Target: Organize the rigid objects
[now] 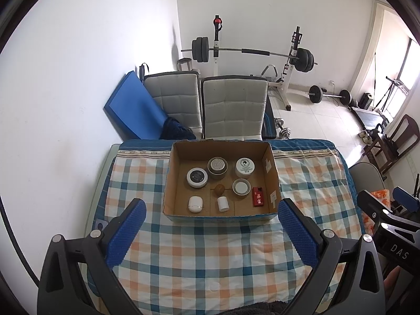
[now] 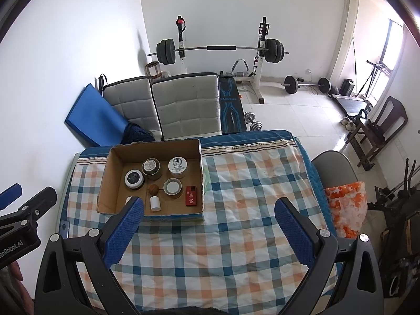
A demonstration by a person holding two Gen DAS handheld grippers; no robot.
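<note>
Both grippers hang back over the checked cloth, clear of the work. Left gripper jaws spread wide, empty; right gripper likewise wide and empty. All small items sit inside the cardboard box on the tabletop: tins, white cap, red lighter, brown ball. Nothing loose shows outside. Judged: either sorting is done or not begun; any next move needs a reach forward into the box.

Right claw's finger hides most of the white pod
</note>
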